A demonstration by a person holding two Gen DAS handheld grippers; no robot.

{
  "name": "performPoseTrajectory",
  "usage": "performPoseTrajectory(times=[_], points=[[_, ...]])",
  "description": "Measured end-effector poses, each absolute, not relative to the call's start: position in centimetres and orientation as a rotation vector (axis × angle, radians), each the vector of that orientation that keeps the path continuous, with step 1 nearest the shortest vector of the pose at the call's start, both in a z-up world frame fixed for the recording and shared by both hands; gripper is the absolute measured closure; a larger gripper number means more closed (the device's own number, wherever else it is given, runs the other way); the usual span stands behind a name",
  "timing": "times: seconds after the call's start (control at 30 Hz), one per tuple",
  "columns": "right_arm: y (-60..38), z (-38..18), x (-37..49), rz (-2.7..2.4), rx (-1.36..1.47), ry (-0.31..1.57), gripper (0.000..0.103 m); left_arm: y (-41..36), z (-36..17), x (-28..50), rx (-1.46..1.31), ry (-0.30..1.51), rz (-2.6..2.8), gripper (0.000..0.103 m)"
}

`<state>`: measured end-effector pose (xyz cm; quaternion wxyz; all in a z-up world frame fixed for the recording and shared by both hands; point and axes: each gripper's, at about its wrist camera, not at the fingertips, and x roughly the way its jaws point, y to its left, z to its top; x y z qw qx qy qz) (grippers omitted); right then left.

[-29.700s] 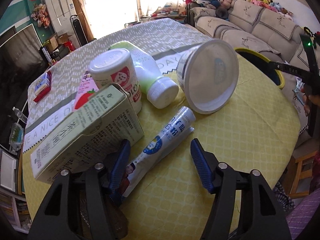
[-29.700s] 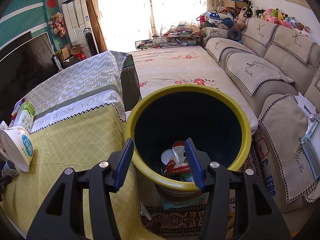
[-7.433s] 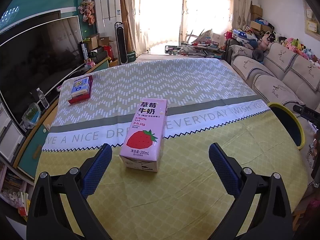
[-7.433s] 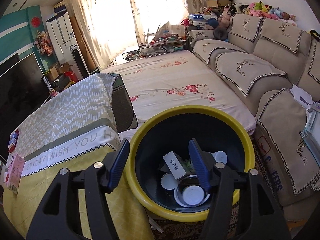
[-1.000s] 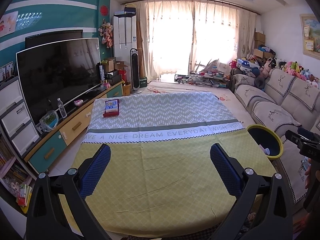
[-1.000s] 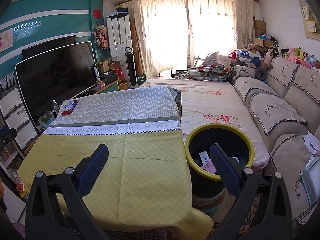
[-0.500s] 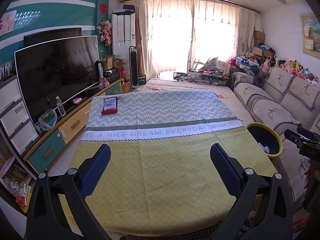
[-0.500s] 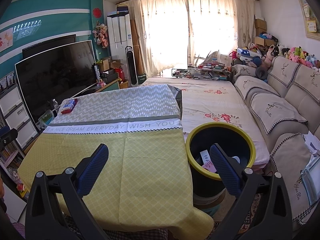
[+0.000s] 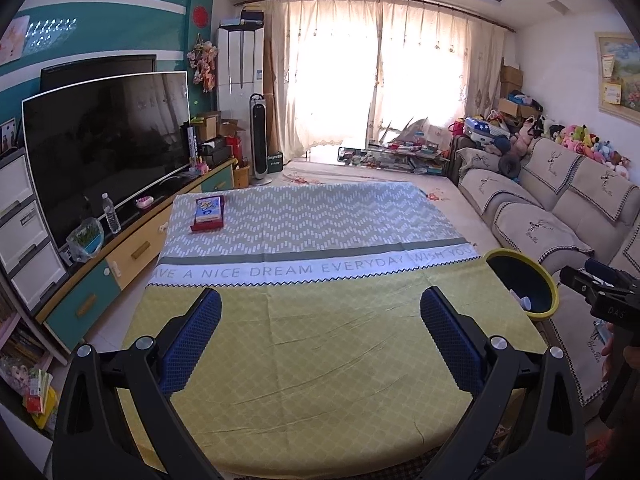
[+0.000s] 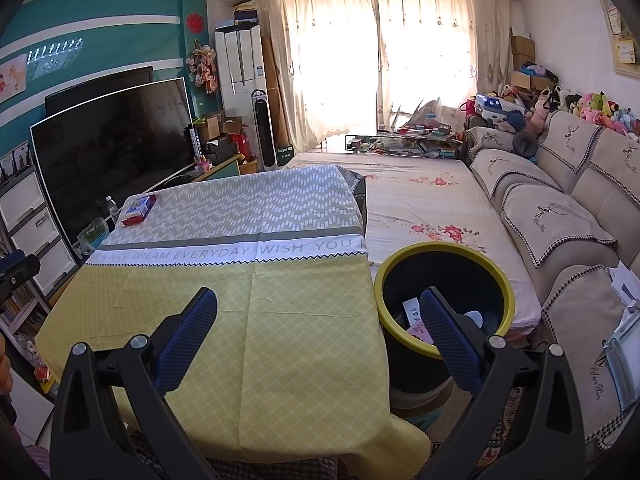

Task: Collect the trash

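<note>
Trash (image 10: 418, 322) (pink carton, white bits) lies inside yellow-rimmed bin (image 10: 496, 280).

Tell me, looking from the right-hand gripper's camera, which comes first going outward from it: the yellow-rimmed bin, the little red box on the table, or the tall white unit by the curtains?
From the right gripper:
1. Yellow-rimmed bin, just ahead on the right, beside the table.
2. Red box, far left corner of the table.
3. Tall white unit, against the back wall, left of the curtains.

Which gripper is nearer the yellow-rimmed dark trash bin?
Right. The right gripper hangs beside the yellow-rimmed dark trash bin, one jaw overlapping its rim. The left gripper sits over the yellow tablecloth, bin off to its right.
</note>
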<state>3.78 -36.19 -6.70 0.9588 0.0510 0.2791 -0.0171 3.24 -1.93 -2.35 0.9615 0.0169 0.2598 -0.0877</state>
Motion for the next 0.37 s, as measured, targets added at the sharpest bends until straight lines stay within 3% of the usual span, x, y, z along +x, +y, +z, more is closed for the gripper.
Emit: performPoseTrajectory(times=[0.37], points=[[-35.4,-7.4,8.4,-0.057,0.041,0.609,0.007,-1.2,-5.0,11.4,0.065,0.617,-0.113,0.005]])
